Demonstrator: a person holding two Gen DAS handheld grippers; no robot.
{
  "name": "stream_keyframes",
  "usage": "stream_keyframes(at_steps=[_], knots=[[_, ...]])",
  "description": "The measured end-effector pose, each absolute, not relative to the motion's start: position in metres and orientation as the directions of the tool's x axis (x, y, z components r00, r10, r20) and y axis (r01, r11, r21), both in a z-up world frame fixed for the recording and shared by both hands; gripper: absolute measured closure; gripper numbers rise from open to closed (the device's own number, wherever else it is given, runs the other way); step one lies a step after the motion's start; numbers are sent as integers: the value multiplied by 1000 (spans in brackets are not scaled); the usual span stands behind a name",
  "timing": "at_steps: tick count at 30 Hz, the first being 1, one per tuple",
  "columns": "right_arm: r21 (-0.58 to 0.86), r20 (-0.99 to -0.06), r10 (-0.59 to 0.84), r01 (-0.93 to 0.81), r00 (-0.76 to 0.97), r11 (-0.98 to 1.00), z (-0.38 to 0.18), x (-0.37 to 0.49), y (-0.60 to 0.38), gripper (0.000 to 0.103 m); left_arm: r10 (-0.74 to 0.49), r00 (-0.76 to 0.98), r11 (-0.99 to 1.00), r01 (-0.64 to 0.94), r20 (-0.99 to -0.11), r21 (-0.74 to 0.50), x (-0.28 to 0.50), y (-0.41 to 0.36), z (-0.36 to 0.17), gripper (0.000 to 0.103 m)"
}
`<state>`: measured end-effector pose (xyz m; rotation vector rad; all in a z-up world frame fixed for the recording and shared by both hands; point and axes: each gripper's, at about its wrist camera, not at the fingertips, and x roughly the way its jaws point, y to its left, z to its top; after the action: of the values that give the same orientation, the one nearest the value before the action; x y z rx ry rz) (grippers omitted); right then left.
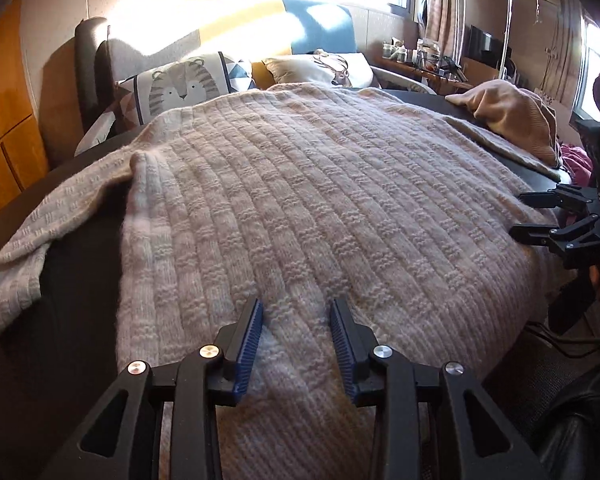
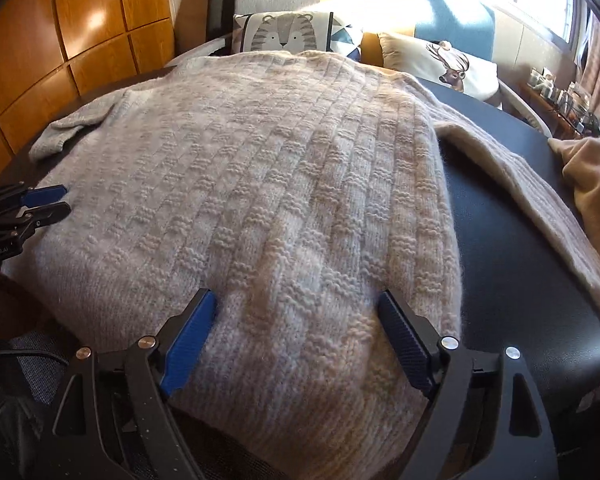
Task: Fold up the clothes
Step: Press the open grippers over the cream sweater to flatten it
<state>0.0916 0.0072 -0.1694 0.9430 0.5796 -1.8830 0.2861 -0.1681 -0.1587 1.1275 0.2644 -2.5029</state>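
In the left wrist view, a sleeve [image 1: 32, 232] of the pale knitted sweater [image 1: 320, 208] trails over the dark table [image 1: 76, 280] at the left edge, with bare tabletop beside it. The sweater body lies flat across the middle and fills most of the frame. The left gripper [image 1: 296, 320] sits at the bottom centre over the sweater's near hem, its blue pads [image 1: 250, 344] partly apart with knit lying between them; whether they pinch it cannot be told. A tan garment [image 1: 512, 116] is heaped at the upper right. At the right edge the right gripper [image 1: 528, 216] reaches in over the sweater's side.

In the right wrist view, the left gripper [image 2: 52, 202] shows at the left edge. The right gripper [image 2: 296, 312] at the bottom centre stands wide apart over the hem, gripping nothing. Bare table [image 2: 508, 240] opens to the right of the sweater [image 2: 260, 184], crossed by the other sleeve [image 2: 540, 208].
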Motion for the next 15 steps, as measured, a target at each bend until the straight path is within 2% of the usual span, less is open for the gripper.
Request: stream_keyframes(at_steps=[5, 7, 12, 15], knots=[[3, -834, -489, 882, -258, -471, -160, 91, 3, 16, -229, -585, -925, 380, -778, -13, 293, -165, -154, 67], [47, -815, -521, 868, -252, -494, -147, 83, -2, 16, -207, -567, -928, 371, -797, -24, 286, -171, -146, 67], [76, -785, -554, 844, -278, -531, -134, 60, -39, 16, -268, -621, -902, 431, -737, -35, 249, -204, -118, 67], [74, -814, -522, 844, -257, -531, -152, 54, -60, 16, -310, -616, -885, 464, -724, -16, 225, -218, -115, 67]])
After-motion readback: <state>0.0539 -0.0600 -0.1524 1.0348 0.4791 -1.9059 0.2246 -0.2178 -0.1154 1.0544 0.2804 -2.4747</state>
